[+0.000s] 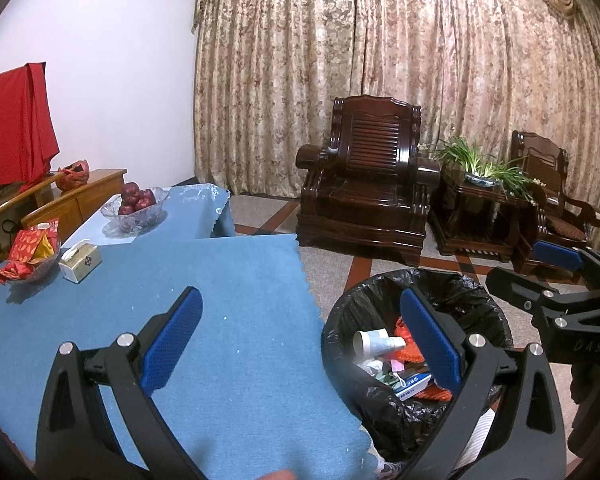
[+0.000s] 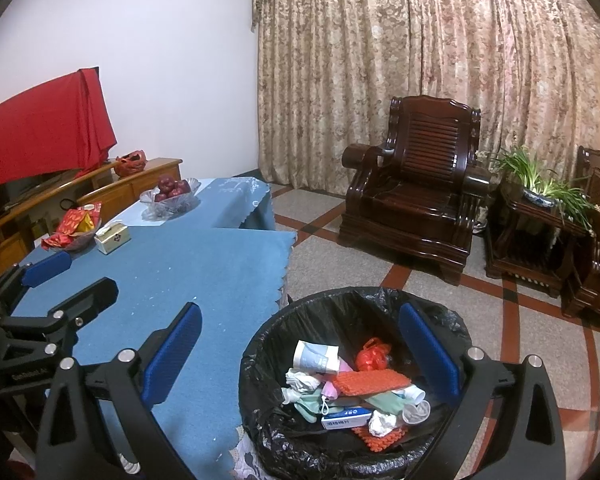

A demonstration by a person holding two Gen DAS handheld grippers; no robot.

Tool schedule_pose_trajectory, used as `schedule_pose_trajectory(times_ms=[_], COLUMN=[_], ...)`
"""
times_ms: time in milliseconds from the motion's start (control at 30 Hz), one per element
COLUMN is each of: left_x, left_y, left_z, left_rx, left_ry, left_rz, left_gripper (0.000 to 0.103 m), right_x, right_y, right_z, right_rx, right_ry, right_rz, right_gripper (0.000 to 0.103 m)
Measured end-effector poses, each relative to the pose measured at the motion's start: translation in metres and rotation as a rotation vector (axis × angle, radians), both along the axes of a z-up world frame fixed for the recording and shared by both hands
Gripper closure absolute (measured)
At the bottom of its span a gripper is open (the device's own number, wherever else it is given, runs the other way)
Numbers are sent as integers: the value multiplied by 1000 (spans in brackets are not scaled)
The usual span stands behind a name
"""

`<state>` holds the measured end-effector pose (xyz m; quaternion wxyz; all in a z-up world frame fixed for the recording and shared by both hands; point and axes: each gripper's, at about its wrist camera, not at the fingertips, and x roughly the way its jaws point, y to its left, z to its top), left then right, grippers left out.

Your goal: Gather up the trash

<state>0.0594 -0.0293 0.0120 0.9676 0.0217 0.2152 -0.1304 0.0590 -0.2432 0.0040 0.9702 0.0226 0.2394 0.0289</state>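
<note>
Left wrist view: the left hand-held gripper [image 1: 300, 344] is wide open and holds nothing, half over the blue worktop [image 1: 228, 300] and half over the bin [image 1: 340, 336]. Trash lies inside the black bag, like a paper cup [image 1: 376, 341]. One finger could bump the rim and tip the bin.

Right wrist view: the right hand-held gripper [image 2: 300, 350] is wide open and empty too, above the bin [image 2: 256, 364] (quite full). More trash [image 2: 356, 392] dropped on top may roll onto the floor.
</note>
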Motion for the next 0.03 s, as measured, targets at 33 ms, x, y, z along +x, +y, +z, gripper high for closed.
schedule_pose_trajectory(times_ms=[33], left_x=[0], left_y=[0], left_z=[0], left_rx=[0], left_ry=[0], left_rz=[-1], left_gripper=[7], right_x=[0], right_y=[0], right_z=[0], right_rx=[1], right_ry=[0], right_rz=[0], right_gripper=[6])
